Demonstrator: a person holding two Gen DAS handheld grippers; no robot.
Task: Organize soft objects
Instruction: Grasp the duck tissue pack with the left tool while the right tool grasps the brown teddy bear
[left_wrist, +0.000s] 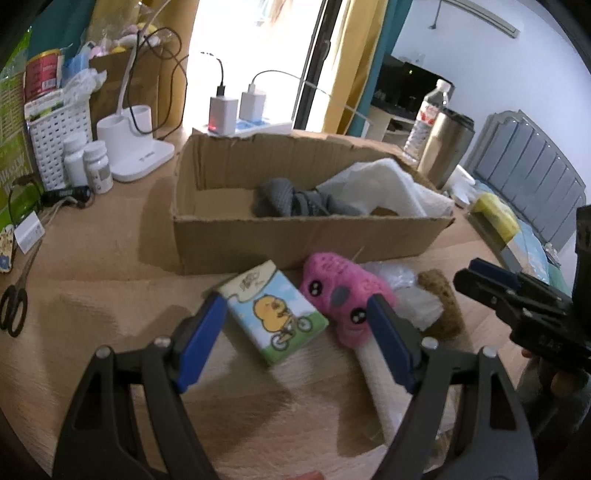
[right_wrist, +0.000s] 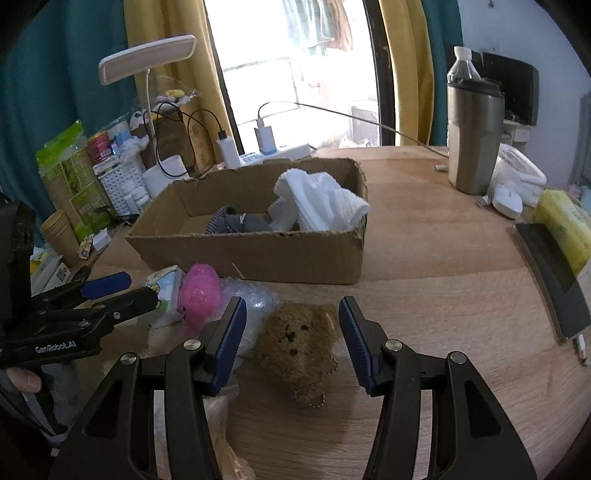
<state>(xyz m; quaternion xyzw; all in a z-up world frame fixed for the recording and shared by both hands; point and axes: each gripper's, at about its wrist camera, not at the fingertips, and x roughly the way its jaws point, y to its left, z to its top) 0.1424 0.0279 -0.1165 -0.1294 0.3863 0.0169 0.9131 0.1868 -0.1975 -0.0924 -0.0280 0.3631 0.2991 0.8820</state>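
A cardboard box (left_wrist: 236, 236) (right_wrist: 258, 254) on the wooden table holds a grey knit item (left_wrist: 284, 197) (right_wrist: 236, 223) and a white cloth (left_wrist: 388, 184) (right_wrist: 321, 199). In front of it lie a tissue pack with a yellow duck (left_wrist: 275, 314), a pink plush (left_wrist: 343, 291) (right_wrist: 201, 295), bubble wrap (right_wrist: 255, 302) and a brown bear plush (right_wrist: 299, 339) (left_wrist: 443, 299). My left gripper (left_wrist: 295, 339) (right_wrist: 122, 284) is open, its fingers either side of the tissue pack and pink plush. My right gripper (right_wrist: 291, 332) (left_wrist: 480, 275) is open over the brown bear.
A desk lamp (right_wrist: 147, 59), chargers on a power strip (left_wrist: 236, 110), pill bottles (left_wrist: 88, 162), a white basket (left_wrist: 59, 140) and scissors (left_wrist: 14, 306) crowd the left. A steel tumbler (right_wrist: 474, 136), water bottle (left_wrist: 428, 110), a white mouse (right_wrist: 508, 199) and a yellow pack (right_wrist: 565, 221) stand right.
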